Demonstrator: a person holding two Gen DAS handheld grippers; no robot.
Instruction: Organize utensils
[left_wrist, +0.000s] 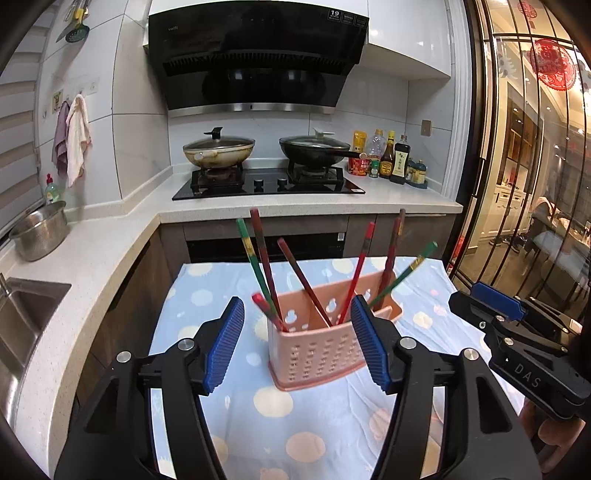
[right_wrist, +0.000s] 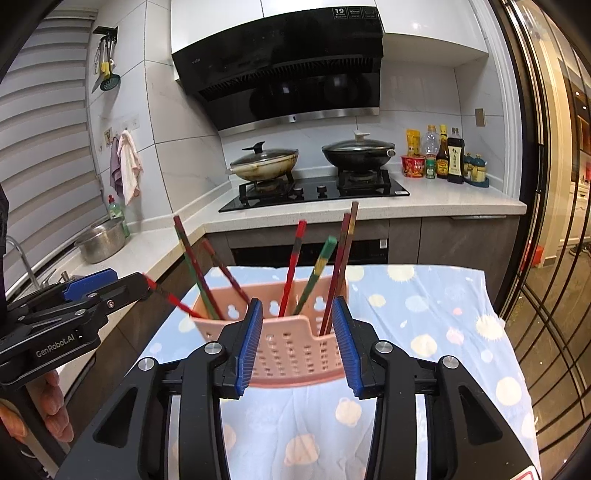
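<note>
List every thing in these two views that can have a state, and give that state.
left hand-held gripper: open, empty
right hand-held gripper: open, empty
pink holder: upright on the cloth
chopsticks: standing tilted in the holder
left wok: lid on
right wok: lid on

We see a pink holder with punched holes, red and green chopsticks, a pale blue cloth with cream and peach spots, and blue ribbed pads.
</note>
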